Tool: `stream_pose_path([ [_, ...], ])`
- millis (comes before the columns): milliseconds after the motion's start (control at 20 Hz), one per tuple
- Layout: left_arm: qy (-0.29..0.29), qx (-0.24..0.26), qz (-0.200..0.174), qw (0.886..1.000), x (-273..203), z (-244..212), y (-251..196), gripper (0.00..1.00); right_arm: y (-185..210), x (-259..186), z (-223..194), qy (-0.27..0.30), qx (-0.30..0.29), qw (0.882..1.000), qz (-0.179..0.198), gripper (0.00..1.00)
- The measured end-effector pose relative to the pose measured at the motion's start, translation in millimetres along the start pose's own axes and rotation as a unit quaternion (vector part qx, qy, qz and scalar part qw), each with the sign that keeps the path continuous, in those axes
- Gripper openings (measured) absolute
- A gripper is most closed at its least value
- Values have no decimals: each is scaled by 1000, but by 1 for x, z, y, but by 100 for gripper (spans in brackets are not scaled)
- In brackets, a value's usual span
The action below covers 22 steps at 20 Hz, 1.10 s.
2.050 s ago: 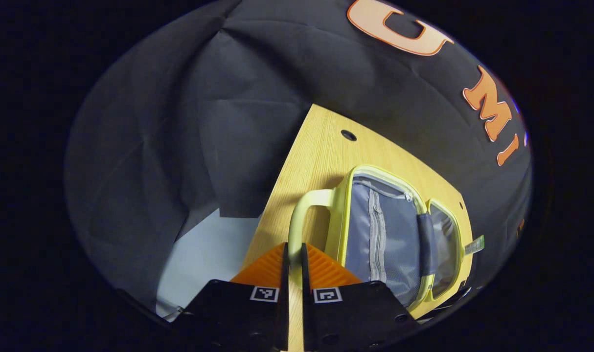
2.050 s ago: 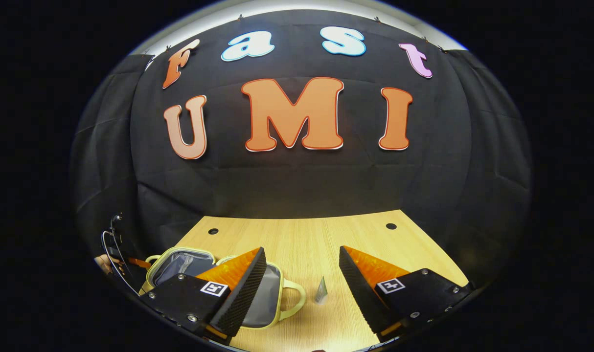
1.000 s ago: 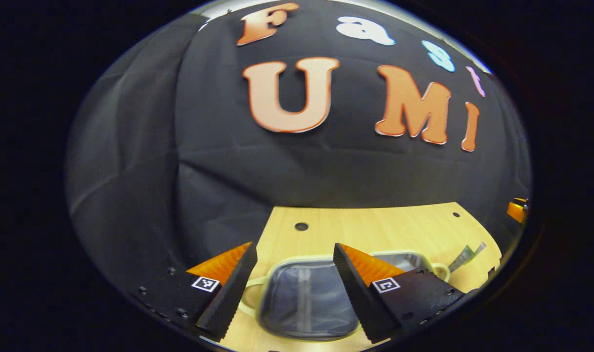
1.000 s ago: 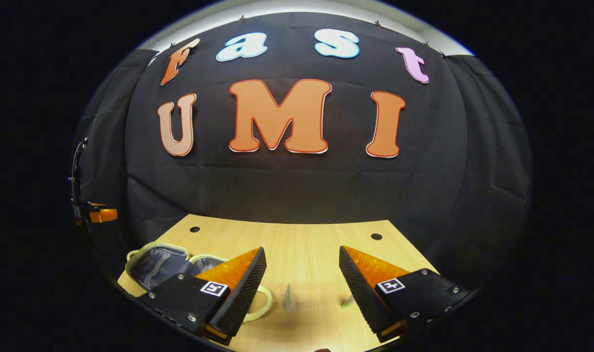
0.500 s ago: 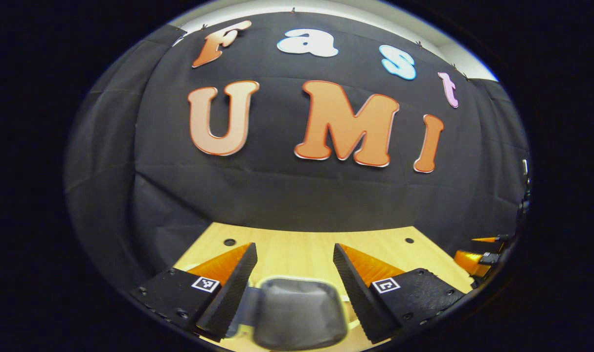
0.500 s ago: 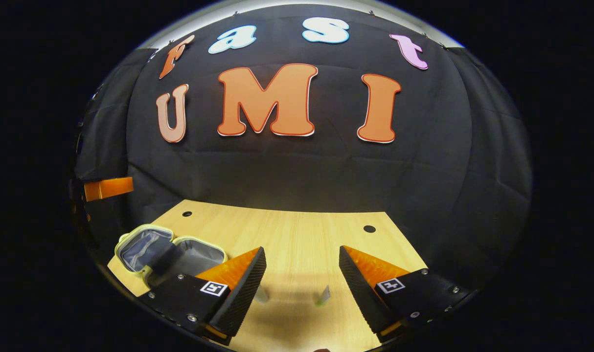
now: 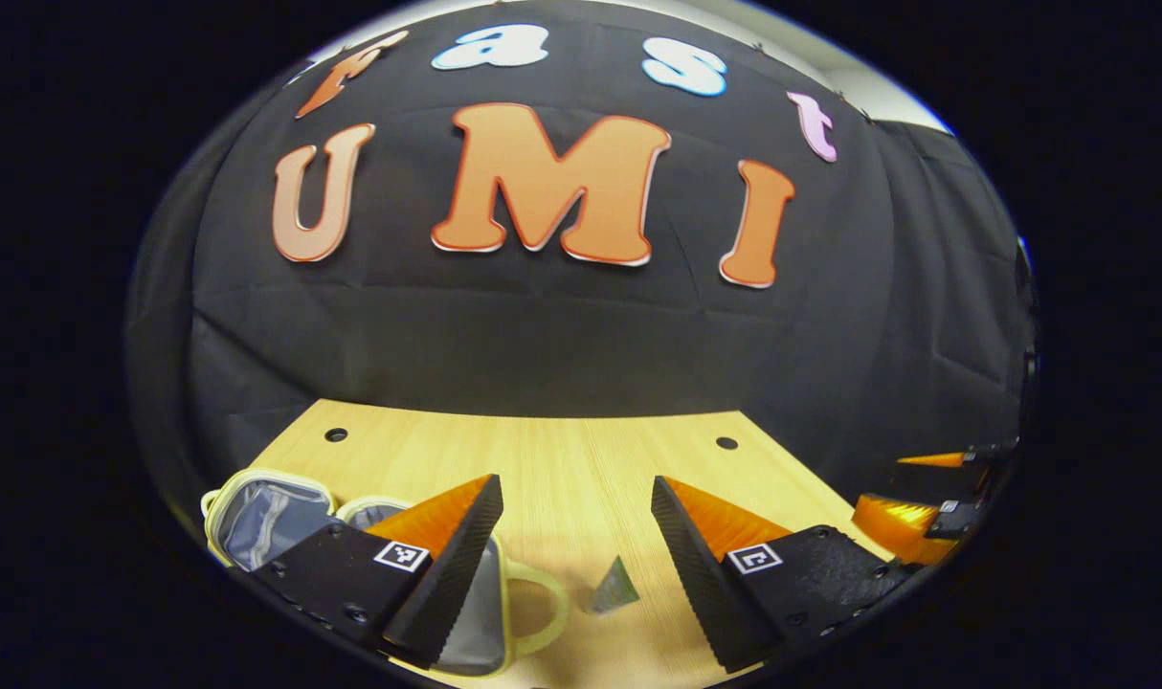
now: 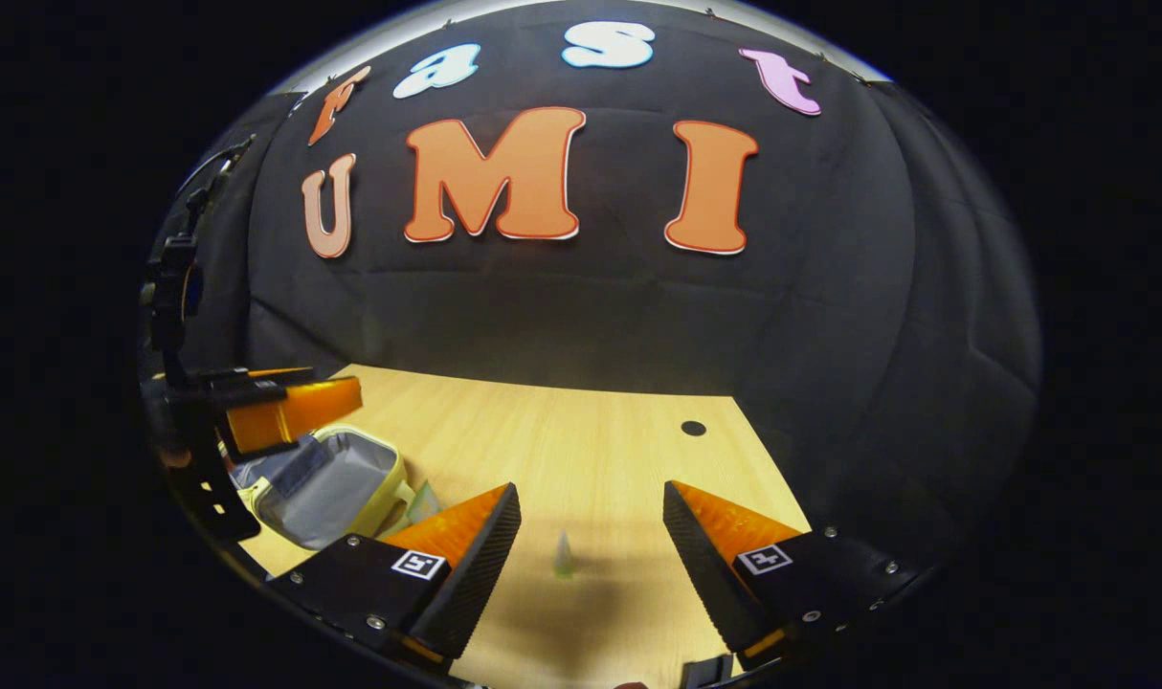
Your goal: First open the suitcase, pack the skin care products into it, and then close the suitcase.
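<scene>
The small yellow-green suitcase (image 7: 256,517) lies open on the wooden table (image 7: 562,450), its grey lining showing and its handle (image 7: 543,603) pointing right. A small green skin care sachet (image 7: 612,586) stands just right of the handle. My left gripper (image 7: 573,483) hangs open above them, holding nothing. In the right gripper view the suitcase (image 8: 323,488) is at the left, with one sachet (image 8: 423,502) beside it and another sachet (image 8: 563,557) between my fingers' line. My right gripper (image 8: 591,488) is open and above the table.
The table has round cable holes (image 7: 336,434) (image 7: 726,443) near its back edge, which meets the black cloth wall. The left gripper (image 8: 284,407) hovers over the suitcase in the right gripper view; the right gripper (image 7: 911,526) shows at the far right of the left gripper view.
My left gripper let go of the suitcase handle, opened, lifted and swung right, leaving the suitcase open. My right gripper stayed open and drifted right, so the suitcase slid to its left.
</scene>
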<state>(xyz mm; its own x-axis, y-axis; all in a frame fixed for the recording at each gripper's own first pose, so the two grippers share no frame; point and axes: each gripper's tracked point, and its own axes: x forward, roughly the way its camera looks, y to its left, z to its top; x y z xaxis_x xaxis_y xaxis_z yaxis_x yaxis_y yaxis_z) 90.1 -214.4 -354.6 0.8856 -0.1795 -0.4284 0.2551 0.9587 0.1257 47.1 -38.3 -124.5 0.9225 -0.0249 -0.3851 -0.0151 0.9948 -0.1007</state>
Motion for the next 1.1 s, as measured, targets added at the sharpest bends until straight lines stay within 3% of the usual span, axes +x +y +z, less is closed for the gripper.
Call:
stream_pose_path([
  [350, 87, 35, 8, 996, 45, -108, -31, 98, -42, 1, -35, 42, 2, 999, -22, 95],
  [550, 128, 6, 32, 991, 62, -154, -30, 98, -60, 0, -51, 65, 0, 997, -37, 95],
  [950, 141, 23, 40, 989, 80, -184, -37, 98, -74, 2, -71, 96, -10, 994, -47, 95],
  [1050, 140, 37, 51, 988, 82, -186, -35, 85, -72, 3, -73, 100, -9, 994, -44, 95],
  [1100, 135, 46, 53, 988, 85, -185, -33, 69, -71, 3, -74, 103, -8, 994, -43, 96],
])
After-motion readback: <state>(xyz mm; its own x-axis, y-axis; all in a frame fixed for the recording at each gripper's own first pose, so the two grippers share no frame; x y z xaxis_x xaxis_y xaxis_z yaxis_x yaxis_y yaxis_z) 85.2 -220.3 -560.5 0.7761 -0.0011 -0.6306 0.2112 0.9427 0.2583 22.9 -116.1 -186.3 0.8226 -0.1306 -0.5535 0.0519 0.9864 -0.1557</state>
